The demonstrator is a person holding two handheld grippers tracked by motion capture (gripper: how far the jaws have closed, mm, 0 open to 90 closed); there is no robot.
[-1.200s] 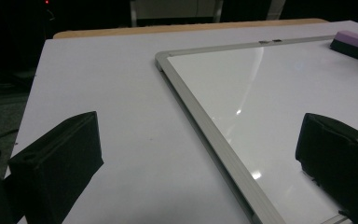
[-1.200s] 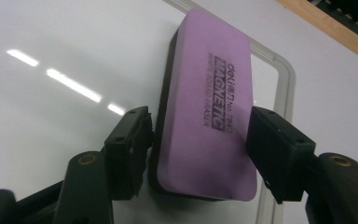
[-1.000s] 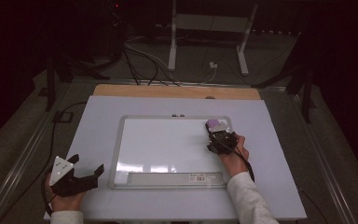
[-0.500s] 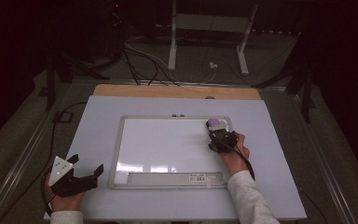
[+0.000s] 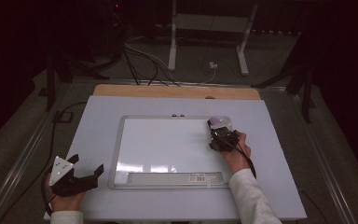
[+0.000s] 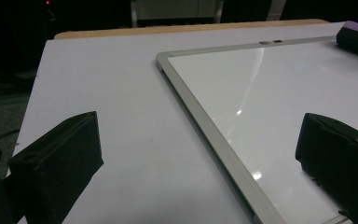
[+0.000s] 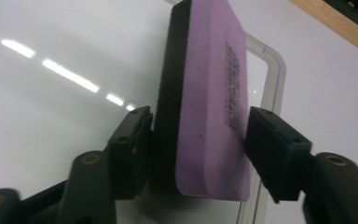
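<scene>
A purple eraser [image 5: 218,122] with a black felt side stands on edge at the top right corner of the framed whiteboard [image 5: 168,144]. My right gripper [image 5: 219,129] is shut on it. In the right gripper view the jaws press the eraser [image 7: 214,93] from both sides, one pad on the black felt and one on the purple face, and the right gripper [image 7: 198,140] hovers over the whiteboard [image 7: 51,93] near its frame corner. My left gripper [image 5: 86,164] rests open on the table at the lower left, off the board. Nothing lies between the left gripper's [image 6: 200,135] jaws except bare table and the whiteboard's frame [image 6: 205,126].
The white table top [image 5: 98,121] has a wooden strip [image 5: 177,91] along its far edge. A grey tray strip with a label [image 5: 177,178] runs along the board's near edge. Cables and a white stand [image 5: 209,28] lie on the dark floor beyond.
</scene>
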